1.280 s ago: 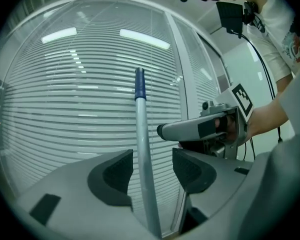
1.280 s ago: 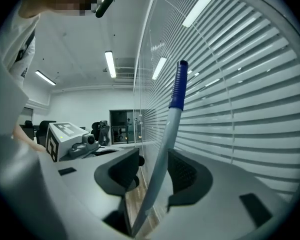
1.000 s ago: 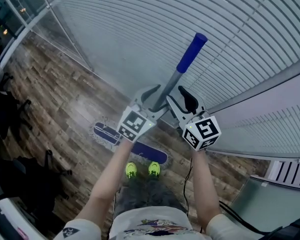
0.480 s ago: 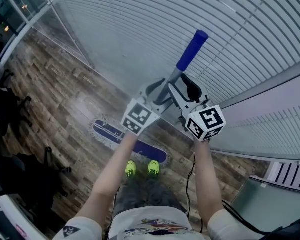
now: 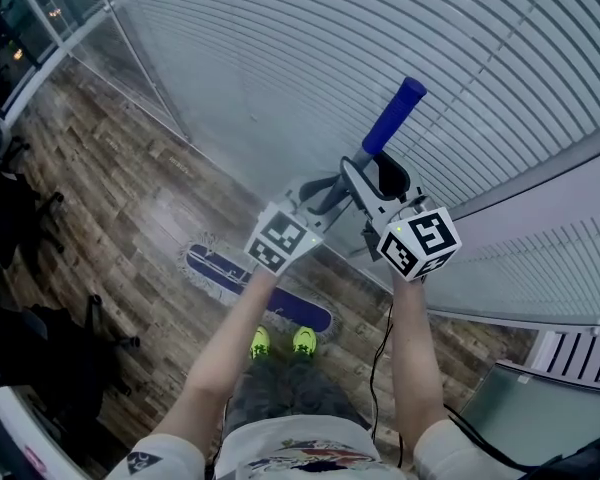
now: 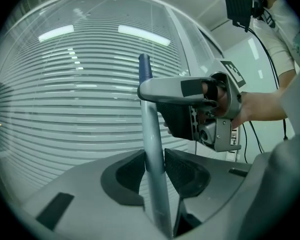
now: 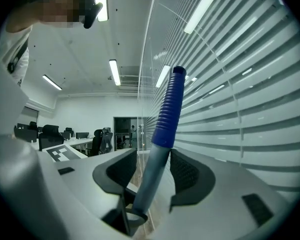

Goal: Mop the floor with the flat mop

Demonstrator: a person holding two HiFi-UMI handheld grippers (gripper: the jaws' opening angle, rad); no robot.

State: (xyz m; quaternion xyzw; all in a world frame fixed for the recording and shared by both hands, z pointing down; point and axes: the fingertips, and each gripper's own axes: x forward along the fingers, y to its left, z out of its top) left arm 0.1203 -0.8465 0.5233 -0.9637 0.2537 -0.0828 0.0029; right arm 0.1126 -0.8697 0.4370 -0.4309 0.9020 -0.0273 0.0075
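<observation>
Squeezing the mop pole [image 6: 151, 129], the left gripper [image 6: 154, 165] has just been closing. The right gripper [image 7: 153, 171] is sitting open around it. The mop head [image 5: 212, 266] is lying on the floor [image 5: 110, 188].

Glass wall [image 5: 280, 58]: frosted in horizontal stripes, rising from the far edge of the floor [image 5: 110, 198].
Metal post [image 5: 140, 68]: slim, set in the wall toward its left.
Office chairs [image 5: 15, 218]: dark, along the floor's left edge.
Shoes [image 5: 262, 342]: neon yellow, side by side on the planks, well apart from the chairs.
Ceiling lights [image 7: 114, 72]: long lit strips, in the right gripper view.
Desks [image 7: 80, 143]: pale, below those lights, in the background.
</observation>
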